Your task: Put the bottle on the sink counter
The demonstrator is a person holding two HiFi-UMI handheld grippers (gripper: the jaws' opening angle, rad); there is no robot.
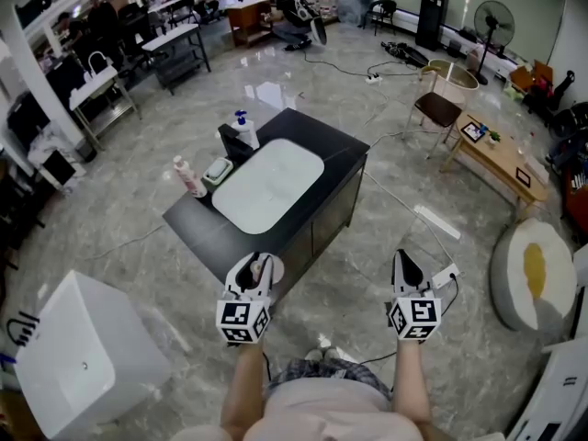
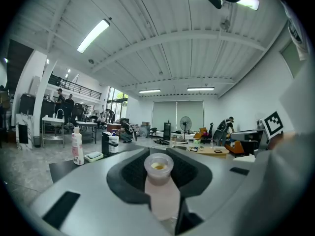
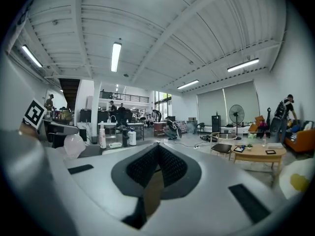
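A small pale pink bottle (image 2: 160, 191) with a clear round cap stands upright between the pads of my left gripper (image 1: 260, 266), which is shut on it. The same bottle (image 3: 75, 145) shows at the left of the right gripper view. The sink counter (image 1: 331, 154) is a black cabinet with a white basin, a step ahead of both grippers and below them. My right gripper (image 1: 402, 263) is held level with the left one, about a shoulder's width to its right. Its jaws meet at the tip (image 3: 157, 149) with nothing between them.
On the counter's left side stand a pink bottle (image 1: 189, 176), a soap dish (image 1: 218, 170), a black faucet (image 1: 230, 142) and a blue-topped pump bottle (image 1: 244, 129). A white box (image 1: 78, 366) sits on the floor at lower left. A power strip (image 1: 444, 277) and a round cushion (image 1: 533, 274) lie to the right.
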